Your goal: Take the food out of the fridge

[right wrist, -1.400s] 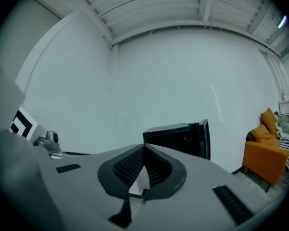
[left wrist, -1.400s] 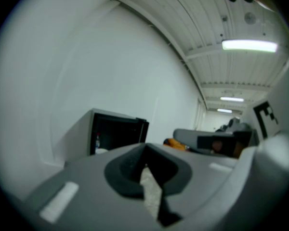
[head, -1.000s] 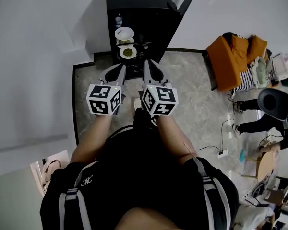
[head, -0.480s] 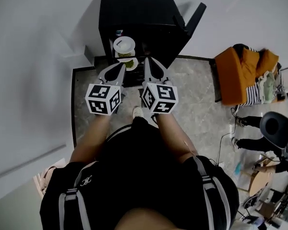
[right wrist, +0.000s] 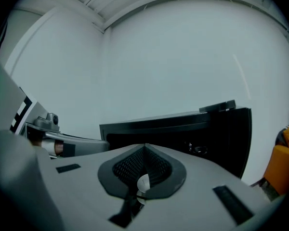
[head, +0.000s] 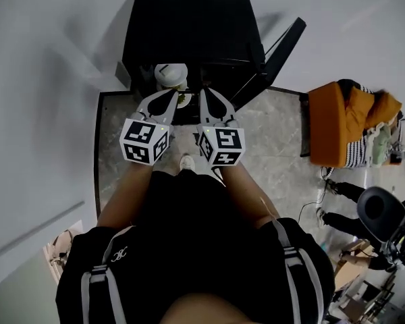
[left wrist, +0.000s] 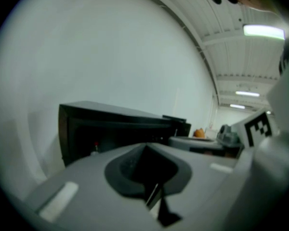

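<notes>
you: left tool jaws together, empty | right tool jaws together, empty | white food dish on shelf inside open black fridge, just past left tool's tip | fridge door swung right

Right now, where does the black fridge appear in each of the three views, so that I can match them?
Head view: the black fridge is at top centre, seen from above.
Left gripper view: it is left of centre, at middle height.
Right gripper view: it runs from the centre to the right, at middle height.
Shared landmark: the white wall behind the fridge, seen in all three.
</notes>
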A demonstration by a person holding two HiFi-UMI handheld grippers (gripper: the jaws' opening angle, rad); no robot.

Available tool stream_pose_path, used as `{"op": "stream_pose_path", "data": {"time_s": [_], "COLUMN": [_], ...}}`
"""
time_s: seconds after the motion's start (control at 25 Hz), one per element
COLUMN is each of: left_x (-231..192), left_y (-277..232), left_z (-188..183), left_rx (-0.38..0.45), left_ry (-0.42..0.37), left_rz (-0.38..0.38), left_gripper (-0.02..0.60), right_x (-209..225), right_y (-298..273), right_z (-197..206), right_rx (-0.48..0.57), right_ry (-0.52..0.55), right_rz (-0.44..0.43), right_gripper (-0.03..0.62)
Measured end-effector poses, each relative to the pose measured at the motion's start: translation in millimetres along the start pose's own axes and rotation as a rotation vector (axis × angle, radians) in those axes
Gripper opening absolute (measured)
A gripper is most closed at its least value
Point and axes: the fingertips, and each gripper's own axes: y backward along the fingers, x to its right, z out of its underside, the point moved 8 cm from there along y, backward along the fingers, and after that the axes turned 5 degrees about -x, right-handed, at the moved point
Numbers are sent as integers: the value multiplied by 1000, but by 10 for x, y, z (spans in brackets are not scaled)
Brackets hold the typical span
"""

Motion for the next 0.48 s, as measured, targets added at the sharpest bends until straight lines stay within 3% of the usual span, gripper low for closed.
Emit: {"op": "stream_pose_path", "data": {"time_s": [0.48], "left_x": [-213], "left_y": [-213], "left_z": [149], "left_rx": [-57], "left_ry": [55], "left_rz": [-44], "left_gripper": [2], "right_x": [31], "right_y": [-349], "right_z": [98], "right_rx": [-37], "right_ry": [31], "right_rz": [-43], "right_gripper": [-1]}}
